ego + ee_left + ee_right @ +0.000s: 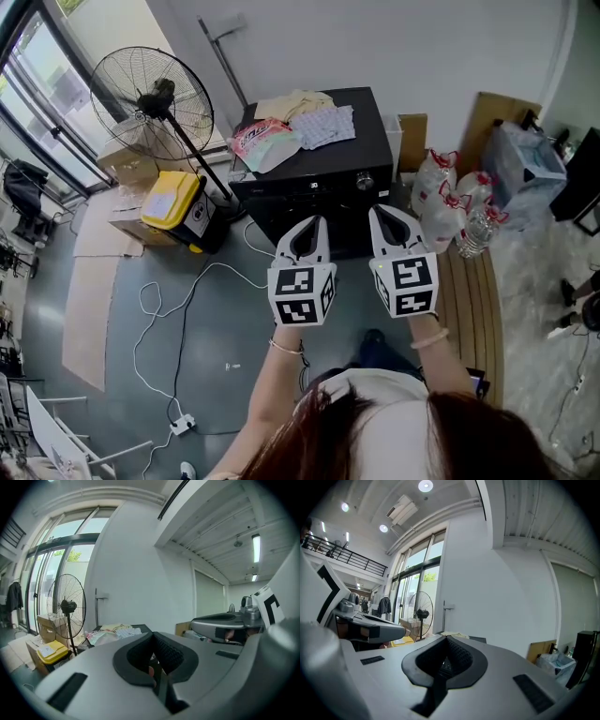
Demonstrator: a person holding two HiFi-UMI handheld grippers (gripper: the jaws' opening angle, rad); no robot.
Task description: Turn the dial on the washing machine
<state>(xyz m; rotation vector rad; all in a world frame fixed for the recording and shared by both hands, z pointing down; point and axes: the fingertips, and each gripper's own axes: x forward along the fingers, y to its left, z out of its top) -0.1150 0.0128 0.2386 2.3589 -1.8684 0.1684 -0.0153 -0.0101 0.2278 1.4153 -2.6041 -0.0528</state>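
Task not started: left tool (317, 222) and right tool (378, 210) both pressed together and empty, short of the washing machine (366, 131); dial (364, 180) untouched, reach and turn left to do.

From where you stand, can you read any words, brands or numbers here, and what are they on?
None can be read.
Black washing machine: pale marks on its front panel, too small.
Pink and white packet on its top: print blurred.
Yellow box lid: white label, too small.
Cubes on left gripper and right gripper: square black-and-white patterns, no letters.
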